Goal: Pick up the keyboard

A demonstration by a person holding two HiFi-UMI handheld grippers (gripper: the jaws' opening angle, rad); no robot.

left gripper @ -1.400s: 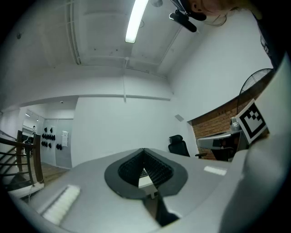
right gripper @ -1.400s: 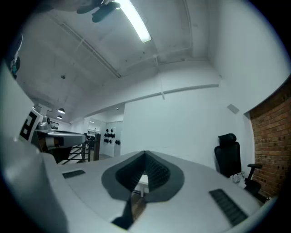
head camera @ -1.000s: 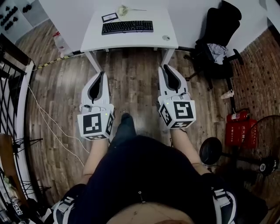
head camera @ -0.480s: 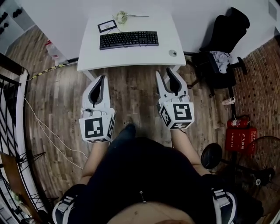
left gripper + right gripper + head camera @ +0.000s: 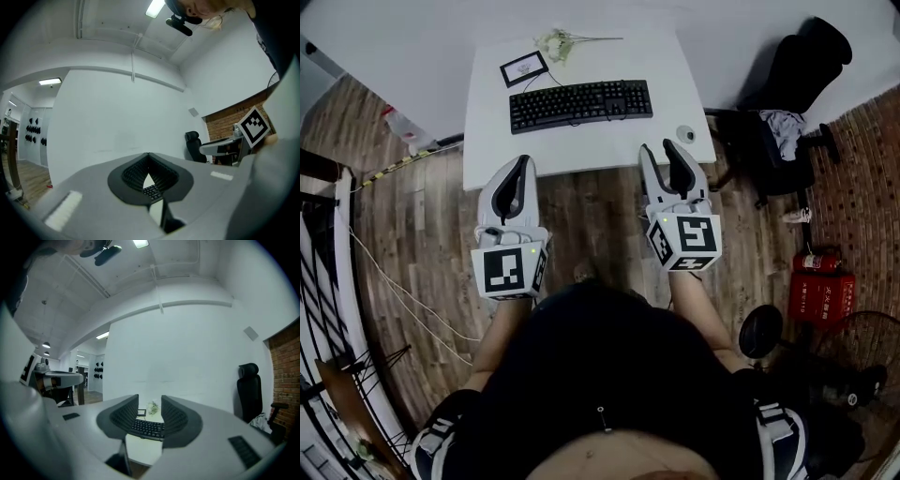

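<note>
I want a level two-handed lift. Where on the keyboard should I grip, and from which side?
Probably the keyboard's near long edge, toward both ends, coming from the table's front. It lies flat and long across the table, with bare tabletop before it, while a picture frame and flowers crowd the far side.

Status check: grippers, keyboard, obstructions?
Left hand-held gripper shut, empty. Right hand-held gripper opening, empty. Keyboard flat on white desk, untouched. Picture frame, flowers behind it; small round object by desk's right edge.
</note>
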